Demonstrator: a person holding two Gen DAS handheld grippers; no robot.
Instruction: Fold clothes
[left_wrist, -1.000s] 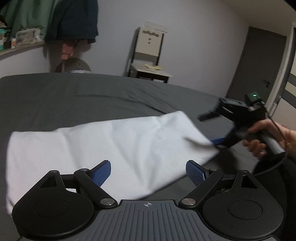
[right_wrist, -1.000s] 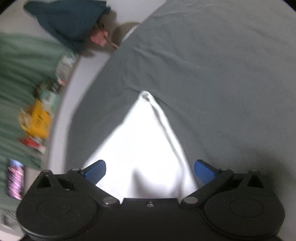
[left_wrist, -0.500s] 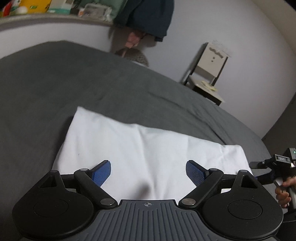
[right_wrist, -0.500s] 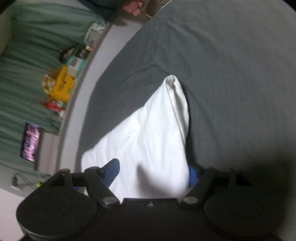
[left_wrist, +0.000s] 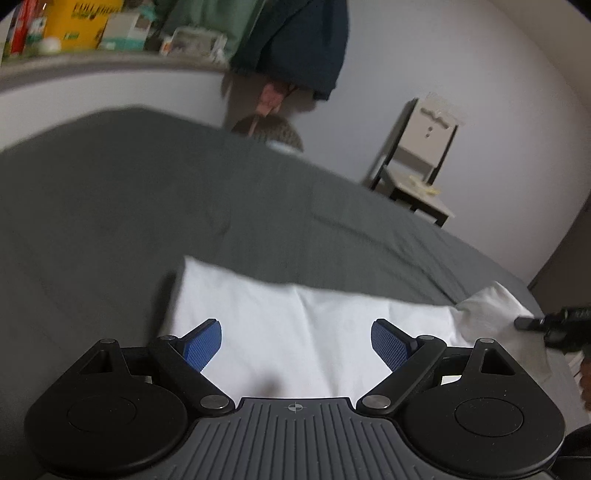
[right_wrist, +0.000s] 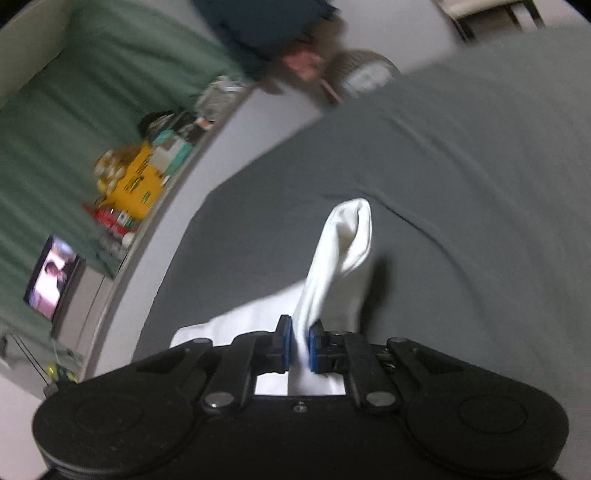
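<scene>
**Now we have the corner pinched: carry it over cleanly**

Nearest to us, the right gripper (right_wrist: 300, 345) has its blue pads pressed together on a corner of the white cloth (left_wrist: 295, 325), and the fabric rises from the pinch in a tented ridge. The left gripper (left_wrist: 295, 343) hovers low over the cloth's near part with its jaws wide apart, holding nothing. The cloth itself lies as a long flattened band across the near part of the grey bed (left_wrist: 129, 206), its right end lifted where we grip it.

To do this step well, we judge that the raised corner should travel in a low arc over the rest of the cloth, so the layers land edge on edge instead of bunching. The open left gripper sits well placed to pin the flat part and keep the band from sliding on the sheet. The grip is only on a small tuck of fabric, so a quick tug could pull it free.

Beyond the cloth, the bed runs clear to a chair (left_wrist: 421, 162) at the far wall.

Compared with half a second ago, our right jaws have gone from open around the cloth's edge to clamped on it, and the corner now stands up from the bed. The left gripper has kept its jaws open over the cloth.
</scene>
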